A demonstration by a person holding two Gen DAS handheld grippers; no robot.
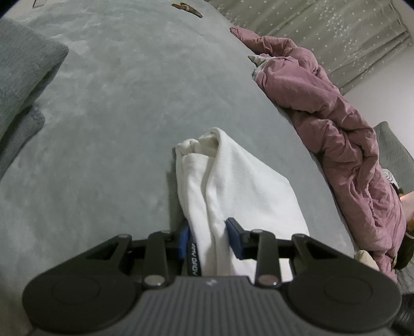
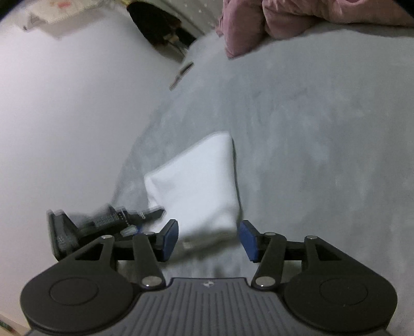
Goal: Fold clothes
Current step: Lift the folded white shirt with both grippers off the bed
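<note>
A white garment [image 1: 233, 186] lies folded on the grey bed [image 1: 116, 116]. My left gripper [image 1: 208, 237] is shut on a bunched fold of its near edge, with a dark label beside the left pad. In the right wrist view the same white garment [image 2: 196, 186] is a folded slab. My right gripper [image 2: 209, 240] is open, its blue pads on either side of the garment's near corner, not pinching it. The left gripper [image 2: 108, 222] shows blurred at the garment's left side.
A crumpled pink quilt [image 1: 323, 124] lies along the bed's right side, also at the top of the right wrist view [image 2: 271, 20]. Grey pillows [image 1: 23, 85] sit at the left. A small brown object [image 1: 187, 9] lies far off. Starred curtains [image 1: 349, 33] hang behind.
</note>
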